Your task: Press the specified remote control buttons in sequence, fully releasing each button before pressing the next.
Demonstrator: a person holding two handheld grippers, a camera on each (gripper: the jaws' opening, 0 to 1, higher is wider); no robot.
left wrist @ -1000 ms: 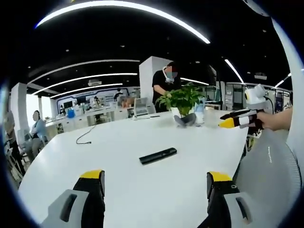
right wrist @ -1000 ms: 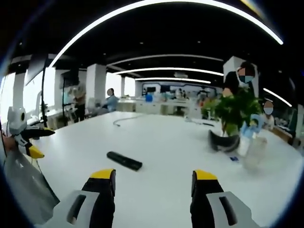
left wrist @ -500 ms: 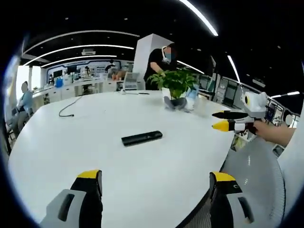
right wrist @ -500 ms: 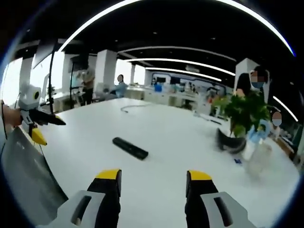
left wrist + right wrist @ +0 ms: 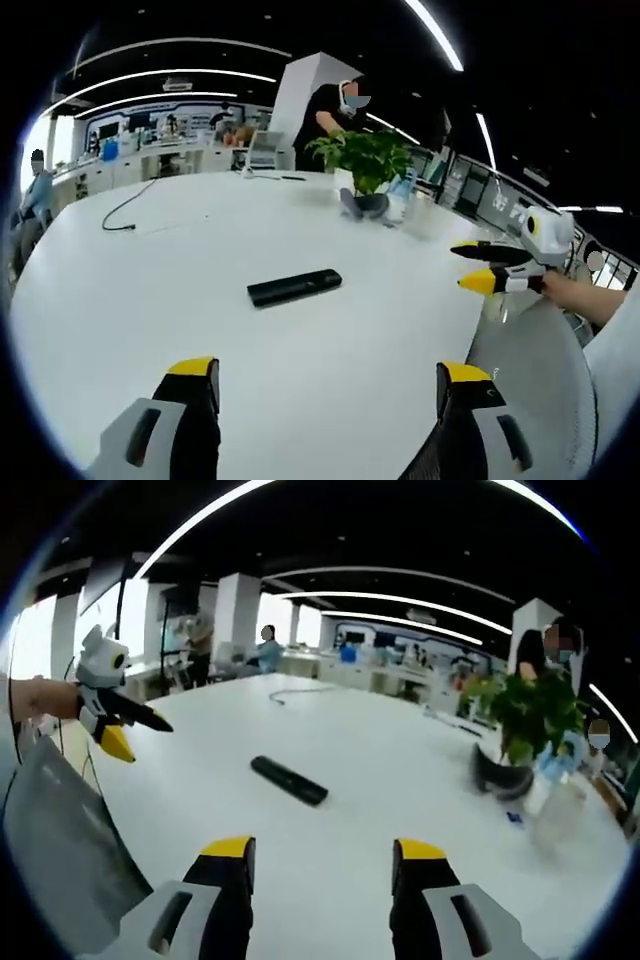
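A black remote control (image 5: pixel 294 287) lies flat on the white table (image 5: pixel 150 270), well ahead of both grippers; in the right gripper view the remote control (image 5: pixel 289 780) sits left of centre. My left gripper (image 5: pixel 328 375) is open over the table's near edge, nothing between its yellow-tipped jaws. My right gripper (image 5: pixel 323 850) is also open and empty. The right gripper (image 5: pixel 485 267) enters the left gripper view from the right, held by a hand. The left gripper (image 5: pixel 130 730) appears at the left of the right gripper view.
A potted green plant (image 5: pixel 366 170) and a pale bottle stand at the table's far side; the plant (image 5: pixel 520 730) is at the right in the right gripper view. A black cable (image 5: pixel 125 210) trails on the far left. A grey mesh chair back (image 5: pixel 530 370) stands by the edge. People are in the background.
Both cameras have shifted slightly; the remote looks a little nearer in the left gripper view. The other gripper shows further in at the edge of each view. Jaws stay apart.
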